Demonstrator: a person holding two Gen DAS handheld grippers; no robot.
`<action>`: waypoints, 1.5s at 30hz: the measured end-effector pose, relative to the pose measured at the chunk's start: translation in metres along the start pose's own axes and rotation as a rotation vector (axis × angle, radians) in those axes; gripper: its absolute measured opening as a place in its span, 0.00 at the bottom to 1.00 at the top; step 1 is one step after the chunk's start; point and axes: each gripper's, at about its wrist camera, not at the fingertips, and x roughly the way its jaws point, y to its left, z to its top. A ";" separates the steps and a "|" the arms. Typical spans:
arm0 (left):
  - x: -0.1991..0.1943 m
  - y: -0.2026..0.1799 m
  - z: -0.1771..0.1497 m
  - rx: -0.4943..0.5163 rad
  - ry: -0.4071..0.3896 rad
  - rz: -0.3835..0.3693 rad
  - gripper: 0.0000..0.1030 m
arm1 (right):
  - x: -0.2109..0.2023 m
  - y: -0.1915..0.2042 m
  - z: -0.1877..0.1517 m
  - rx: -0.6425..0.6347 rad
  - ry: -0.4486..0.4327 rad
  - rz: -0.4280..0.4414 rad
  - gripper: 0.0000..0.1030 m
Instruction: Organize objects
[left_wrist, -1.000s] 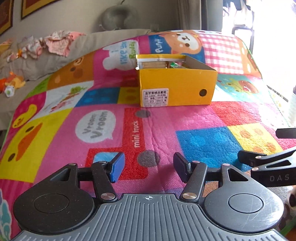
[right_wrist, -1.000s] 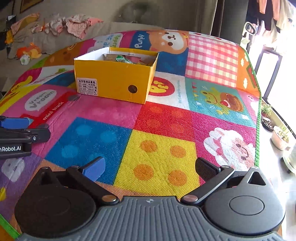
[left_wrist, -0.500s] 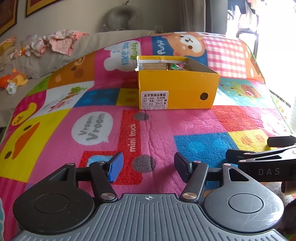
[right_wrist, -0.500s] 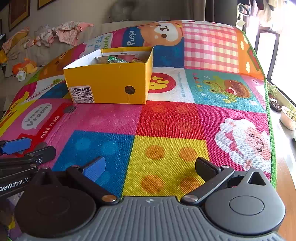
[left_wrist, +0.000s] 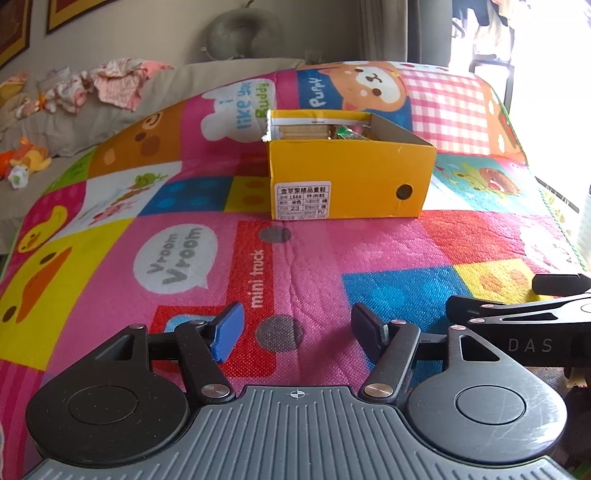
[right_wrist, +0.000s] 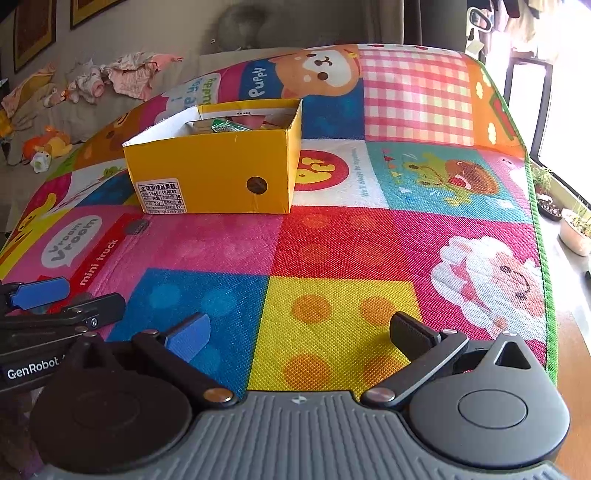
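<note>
A yellow cardboard shoe box (left_wrist: 351, 177) stands open on the colourful play mat (left_wrist: 110, 251), holding several packets, one of them green (right_wrist: 231, 125). It also shows in the right wrist view (right_wrist: 214, 173). My left gripper (left_wrist: 295, 332) is open and empty, low over the mat, well short of the box. My right gripper (right_wrist: 299, 332) is open and empty, to the right of the left one, over the yellow dotted square. Each gripper shows at the edge of the other's view.
A grey sofa (left_wrist: 66, 122) with clothes (left_wrist: 110, 85) and a plush toy (left_wrist: 26, 162) lies behind the mat at left. The mat's green edge (right_wrist: 543, 258) runs along the right, with potted plants (right_wrist: 576, 229) on the floor beyond.
Both grippers have drawn back and risen slightly, so the box looks a little farther away. Both stay open and empty.
</note>
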 end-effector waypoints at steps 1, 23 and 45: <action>0.000 0.000 0.000 0.000 0.000 0.001 0.68 | 0.000 0.001 0.000 -0.002 0.001 -0.007 1.00; 0.001 0.002 0.000 -0.006 0.001 0.000 0.68 | 0.000 0.002 -0.002 -0.010 -0.011 -0.012 1.00; 0.000 0.001 -0.001 -0.003 -0.001 0.006 0.68 | -0.001 0.002 -0.002 -0.011 -0.011 -0.014 1.00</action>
